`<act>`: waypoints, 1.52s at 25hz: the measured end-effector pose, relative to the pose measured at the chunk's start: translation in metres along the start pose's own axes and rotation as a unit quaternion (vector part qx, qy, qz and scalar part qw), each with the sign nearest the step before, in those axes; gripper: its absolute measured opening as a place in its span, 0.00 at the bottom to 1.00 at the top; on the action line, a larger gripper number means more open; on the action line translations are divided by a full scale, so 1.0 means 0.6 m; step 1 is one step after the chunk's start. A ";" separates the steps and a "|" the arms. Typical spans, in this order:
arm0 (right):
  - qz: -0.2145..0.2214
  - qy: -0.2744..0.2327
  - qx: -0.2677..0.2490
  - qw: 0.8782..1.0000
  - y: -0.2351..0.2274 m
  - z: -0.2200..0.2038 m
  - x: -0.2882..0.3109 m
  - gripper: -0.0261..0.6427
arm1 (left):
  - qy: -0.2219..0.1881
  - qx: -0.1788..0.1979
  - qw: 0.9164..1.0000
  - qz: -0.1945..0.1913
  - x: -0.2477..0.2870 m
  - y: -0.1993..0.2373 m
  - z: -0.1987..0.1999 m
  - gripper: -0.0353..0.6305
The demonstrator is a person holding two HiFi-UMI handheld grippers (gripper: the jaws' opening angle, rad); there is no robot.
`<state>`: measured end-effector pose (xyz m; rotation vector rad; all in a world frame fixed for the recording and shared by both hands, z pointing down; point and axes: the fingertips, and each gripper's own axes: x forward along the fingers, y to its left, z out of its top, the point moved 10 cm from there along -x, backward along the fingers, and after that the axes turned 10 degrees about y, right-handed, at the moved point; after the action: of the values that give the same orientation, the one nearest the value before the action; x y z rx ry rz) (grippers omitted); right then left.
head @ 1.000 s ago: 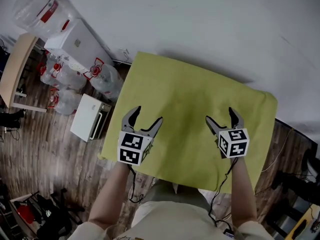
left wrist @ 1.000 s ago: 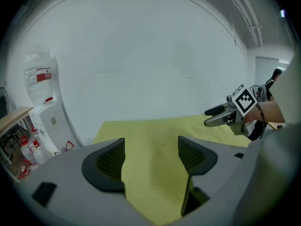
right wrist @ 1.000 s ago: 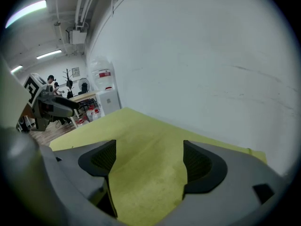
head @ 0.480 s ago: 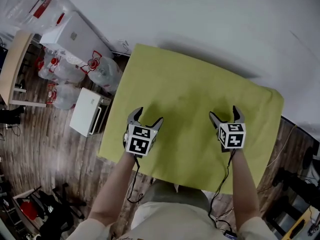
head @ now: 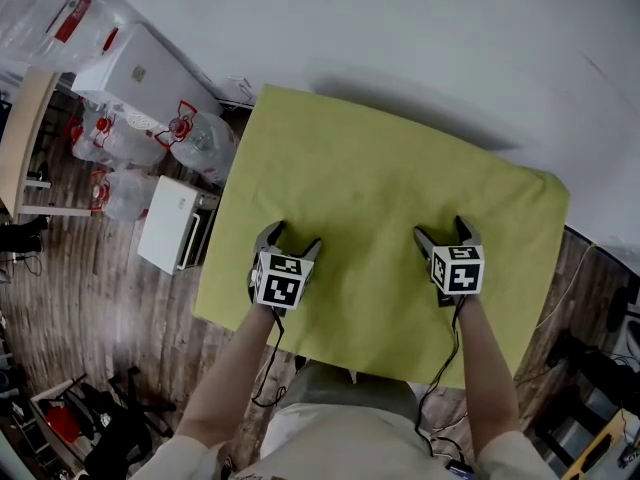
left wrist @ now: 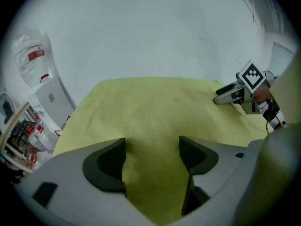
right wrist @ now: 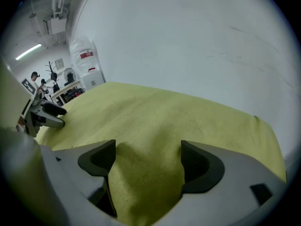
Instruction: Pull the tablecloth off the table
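Observation:
A yellow-green tablecloth (head: 380, 168) covers the whole table. Both grippers rest on its near half, about a hand's width in from the near edge. My left gripper (head: 291, 240) is open, jaws down on the cloth. In the left gripper view a soft ridge of tablecloth (left wrist: 155, 107) rises between the left gripper (left wrist: 153, 149) pads. My right gripper (head: 441, 232) is open wide as well. In the right gripper view the tablecloth (right wrist: 164, 112) bulges up in the gap of the right gripper (right wrist: 148, 157). Each gripper shows in the other's view: right gripper (left wrist: 221, 95), left gripper (right wrist: 54, 114).
A white wall runs behind the table. On the wooden floor to the left stand large water bottles (head: 195, 138), a white cabinet (head: 140, 68), a white box (head: 172, 223) and a wooden tabletop (head: 25, 133). Cables and dark gear lie at the right (head: 590, 358).
Both grippers have come down and a little forward onto the cloth. The cloth now humps up between each pair of jaws.

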<state>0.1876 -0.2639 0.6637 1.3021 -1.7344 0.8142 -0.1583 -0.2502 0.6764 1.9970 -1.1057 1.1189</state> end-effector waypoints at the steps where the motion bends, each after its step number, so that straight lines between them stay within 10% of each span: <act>1: 0.002 -0.005 -0.007 1.000 0.002 -0.001 -0.001 0.72 | -0.007 0.003 1.000 0.002 0.000 -0.001 -0.002 0.60; 13: 0.027 0.019 -0.079 0.996 0.080 0.003 -0.002 0.10 | 0.002 -0.014 1.000 0.006 -0.006 -0.032 -0.004 0.08; 23: 0.070 -0.038 -0.048 0.996 0.095 0.030 -0.092 0.09 | -0.074 -0.033 0.997 0.019 -0.117 -0.029 0.018 0.08; 38: 0.050 -0.237 -0.040 0.969 0.100 0.131 -0.351 0.09 | -0.248 -0.051 0.966 0.048 -0.337 -0.048 0.104 0.08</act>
<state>0.1436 -0.2211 0.4392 1.4441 -2.1968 0.5013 -0.1702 -0.2098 0.4670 2.2200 -1.4860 0.5960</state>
